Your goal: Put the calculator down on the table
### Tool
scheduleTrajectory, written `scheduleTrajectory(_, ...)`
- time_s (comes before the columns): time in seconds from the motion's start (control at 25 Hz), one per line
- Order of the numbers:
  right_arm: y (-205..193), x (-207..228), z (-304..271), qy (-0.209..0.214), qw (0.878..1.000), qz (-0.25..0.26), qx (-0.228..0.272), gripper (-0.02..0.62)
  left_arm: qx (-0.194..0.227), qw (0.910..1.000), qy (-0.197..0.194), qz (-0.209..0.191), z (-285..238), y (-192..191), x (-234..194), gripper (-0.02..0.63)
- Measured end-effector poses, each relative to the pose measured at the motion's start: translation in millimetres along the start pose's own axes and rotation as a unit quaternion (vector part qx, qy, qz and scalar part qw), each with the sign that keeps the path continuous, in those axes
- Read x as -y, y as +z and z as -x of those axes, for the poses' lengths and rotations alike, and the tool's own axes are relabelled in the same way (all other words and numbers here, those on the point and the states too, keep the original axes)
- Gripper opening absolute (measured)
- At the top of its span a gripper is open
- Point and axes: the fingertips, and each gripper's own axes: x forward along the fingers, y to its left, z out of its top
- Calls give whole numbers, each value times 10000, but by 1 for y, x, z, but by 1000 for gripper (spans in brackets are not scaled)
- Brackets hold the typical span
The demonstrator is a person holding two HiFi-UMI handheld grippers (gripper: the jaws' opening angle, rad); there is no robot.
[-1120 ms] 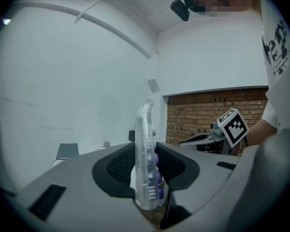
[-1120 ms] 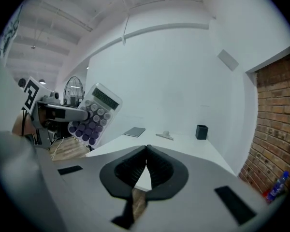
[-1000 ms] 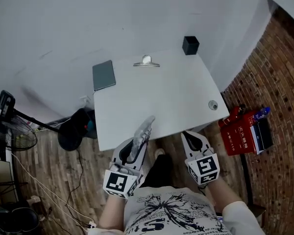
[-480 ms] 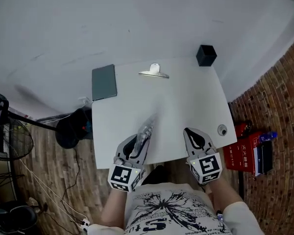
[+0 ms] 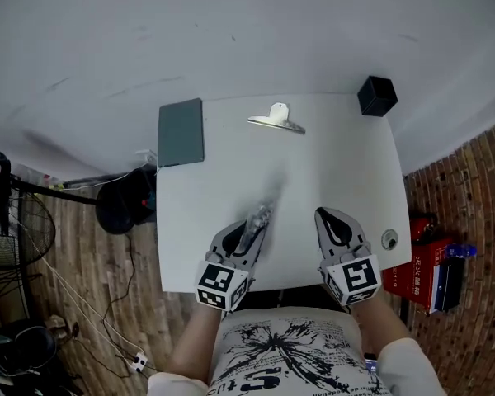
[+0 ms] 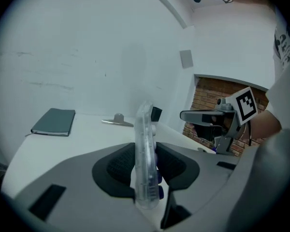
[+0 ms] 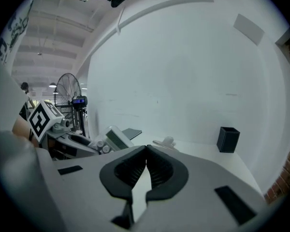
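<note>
- White wall and a white, smooth-topped table (image 5: pixel 338 163) fill most of the head view. We see wood-plank floor (image 5: pixel 107 304) at the left and red brick (image 5: pixel 470 188) at the right.
- Only the head view lets us make out a round metal grommet (image 5: pixel 388 239) near the table's right edge and a wire-caged fan (image 5: pixel 16 225) standing on the floor.
- Along the far side of the table lie a flat, dark grey-green notebook (image 5: pixel 181 132), a shiny metal clip (image 5: pixel 276 120) and an open-topped black box (image 5: pixel 377 96), all well apart from one another.
- The left hand-held gripper (image 5: pixel 246 231) is clenched on the calculator (image 5: pixel 262 215), with its dark ribbed pads pressing on both faces.
- From the head view the calculator is a blurred, pale sliver over the near half of the table, pointing away from us. We cannot tell whether it touches the tabletop.
- The left gripper view shows it edge-on and upright: a thin, clear plastic body with a rounded end and purple-blue keys showing on its right side.
- The right gripper view alone shows us its face, with a grey-green display and round pale keys.
- The right hand-held gripper (image 5: pixel 330 218) is clenched on nothing, its pad tips meeting. It sits over the table's near edge, to the right of the left one and apart from it.
</note>
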Motion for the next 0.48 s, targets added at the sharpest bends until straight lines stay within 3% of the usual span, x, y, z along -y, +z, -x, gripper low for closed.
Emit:
scheduleTrajectory(0.24,-12,16,-23,135,9997,-39,-201,14,-428,9985,18,347,-35,-25,-16,137)
scheduleTrajectory(0.48,-22,29,-43,327,9983,-91,-481,14,-363,9940,134,1025,-57,-22,-31,139)
